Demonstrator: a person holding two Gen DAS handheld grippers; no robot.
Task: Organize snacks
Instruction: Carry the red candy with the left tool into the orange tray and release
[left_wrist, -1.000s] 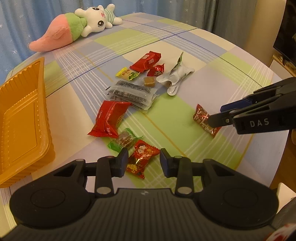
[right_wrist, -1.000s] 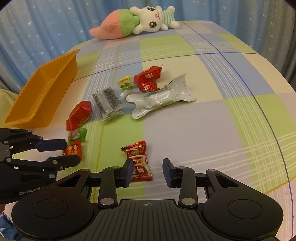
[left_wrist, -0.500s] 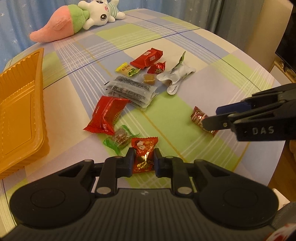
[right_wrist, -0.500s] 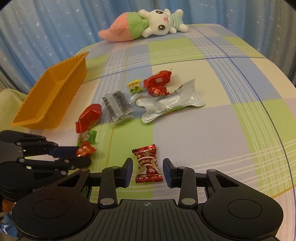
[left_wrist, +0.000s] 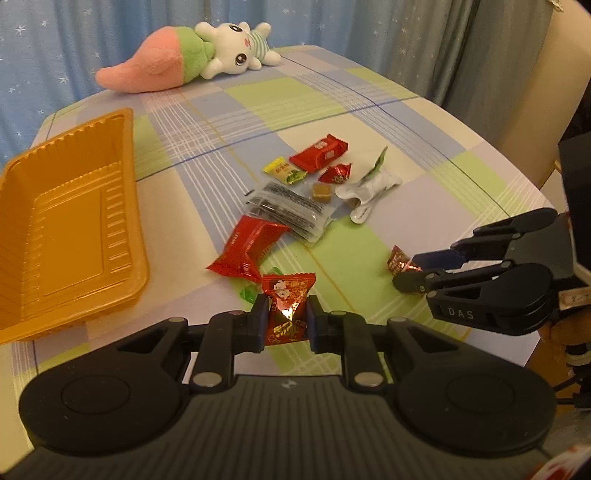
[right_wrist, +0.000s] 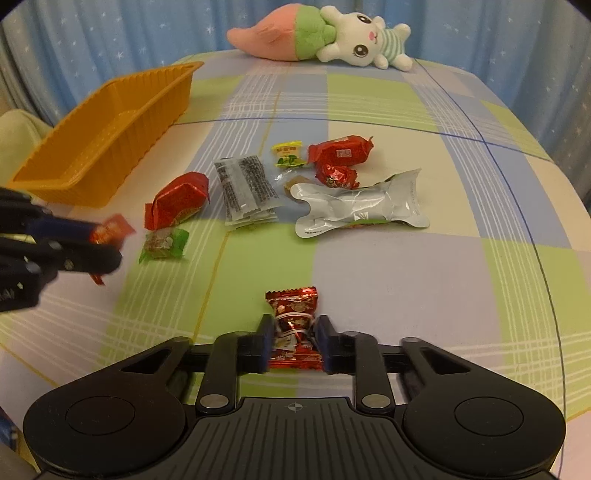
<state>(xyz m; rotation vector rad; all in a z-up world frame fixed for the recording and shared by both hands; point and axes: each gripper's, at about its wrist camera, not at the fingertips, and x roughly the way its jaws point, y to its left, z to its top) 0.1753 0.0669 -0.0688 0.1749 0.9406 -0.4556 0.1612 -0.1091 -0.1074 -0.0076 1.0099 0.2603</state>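
Observation:
My left gripper (left_wrist: 284, 317) is shut on a red candy (left_wrist: 288, 295) and holds it off the table; it shows blurred in the right wrist view (right_wrist: 107, 243). My right gripper (right_wrist: 293, 341) is shut on another red candy (right_wrist: 293, 314), also seen from the left wrist view (left_wrist: 400, 263). An empty orange tray (left_wrist: 55, 221) lies at the left, also in the right wrist view (right_wrist: 110, 129). Loose snacks lie mid-table: a large red pack (left_wrist: 247, 251), a green candy (right_wrist: 162, 242), a grey sachet (right_wrist: 245, 184) and a silver pouch (right_wrist: 362, 206).
A plush rabbit in a carrot (right_wrist: 317, 40) lies at the far table edge. More small snacks sit behind the pouch: a red pack (right_wrist: 341, 151), a yellow-green candy (right_wrist: 290, 155) and a small red candy (right_wrist: 336, 175). The checked tablecloth (right_wrist: 424, 288) ends near the right.
Both grippers have closed on their red candies. The left gripper has lifted its candy off the table and the view has drawn back towards the tray side.

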